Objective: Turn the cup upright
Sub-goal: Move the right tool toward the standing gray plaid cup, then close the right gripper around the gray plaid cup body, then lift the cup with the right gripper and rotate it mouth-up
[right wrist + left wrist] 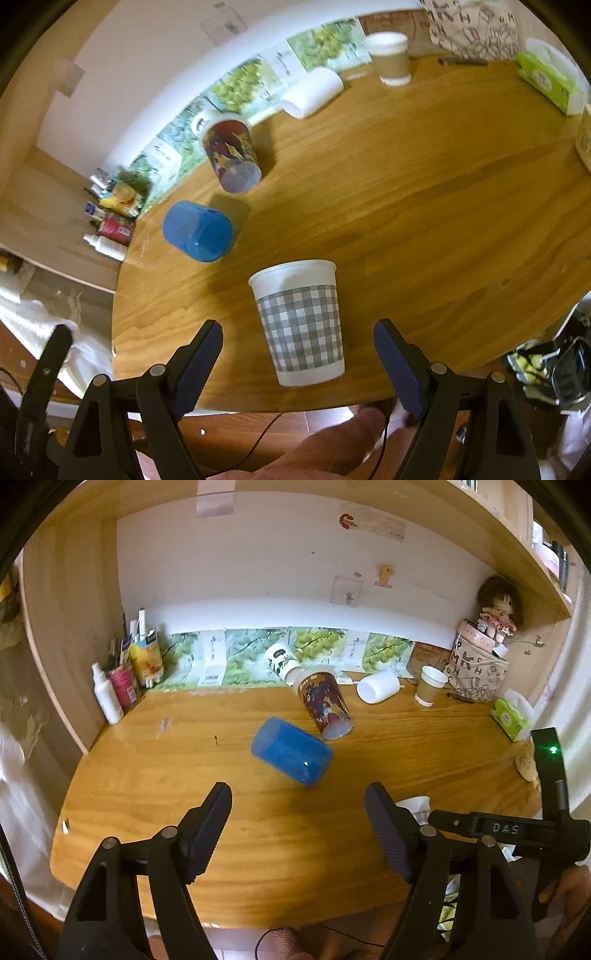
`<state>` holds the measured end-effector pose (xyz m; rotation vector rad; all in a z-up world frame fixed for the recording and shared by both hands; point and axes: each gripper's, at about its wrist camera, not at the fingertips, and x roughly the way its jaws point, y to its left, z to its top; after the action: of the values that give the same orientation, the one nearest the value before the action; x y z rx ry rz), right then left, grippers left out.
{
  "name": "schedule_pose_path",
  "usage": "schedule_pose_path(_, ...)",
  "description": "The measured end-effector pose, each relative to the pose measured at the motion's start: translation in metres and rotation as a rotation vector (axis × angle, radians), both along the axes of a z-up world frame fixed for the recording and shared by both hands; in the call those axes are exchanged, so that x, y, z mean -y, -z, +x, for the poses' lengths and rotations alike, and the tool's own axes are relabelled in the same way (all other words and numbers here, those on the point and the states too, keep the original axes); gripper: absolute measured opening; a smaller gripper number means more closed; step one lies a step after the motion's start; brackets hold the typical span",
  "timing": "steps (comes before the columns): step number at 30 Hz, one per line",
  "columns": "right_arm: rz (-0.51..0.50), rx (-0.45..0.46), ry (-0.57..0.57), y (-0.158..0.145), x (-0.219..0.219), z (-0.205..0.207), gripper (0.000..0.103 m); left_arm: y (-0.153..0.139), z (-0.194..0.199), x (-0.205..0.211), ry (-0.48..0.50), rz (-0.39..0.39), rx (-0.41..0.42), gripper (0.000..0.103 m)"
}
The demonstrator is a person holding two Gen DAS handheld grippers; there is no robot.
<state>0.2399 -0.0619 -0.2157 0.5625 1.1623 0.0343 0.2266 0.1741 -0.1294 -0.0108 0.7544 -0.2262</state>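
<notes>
Checkered cup (301, 325) stands upright at lower centre of the right view; blue cup (291, 750) lies sideways mid-frame on the left. Left gripper (299, 827) and right gripper (298, 360) gape, gripping nothing. I'd pinch the blue cup across its body and roll slowly.

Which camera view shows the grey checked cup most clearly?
The right wrist view. There the grey checked cup stands whole and upright near the table edge, in front of the open right gripper. In the left wrist view only a bit of its rim peeks out behind a finger.
</notes>
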Motion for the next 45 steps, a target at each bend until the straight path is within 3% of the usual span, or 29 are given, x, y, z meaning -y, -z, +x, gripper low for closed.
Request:
schedule_pose_path(14,0.018,-0.154,0.091,0.037,-0.012,0.026,0.084,0.004,0.035,-0.007,0.123,0.017,0.013,0.082)
schedule_pose_path(26,-0.04,-0.221,0.077,0.051,-0.016,0.044,0.084,0.012,0.052,-0.008,0.115,0.045,-0.03,0.082)
schedule_pose_path(34,-0.05,-0.215,0.08,0.055,-0.015,0.05,0.084,0.014,0.055,-0.011,0.1,0.06,-0.031,0.082)
schedule_pose_path(37,-0.052,-0.202,0.08,0.053,-0.014,0.048,0.072,0.014,0.056,-0.011,0.099,0.062,-0.03,0.082)
schedule_pose_path(45,-0.07,-0.121,0.097,0.041,-0.012,0.042,0.071,0.015,0.055,-0.006,0.129,0.088,-0.034,0.082)
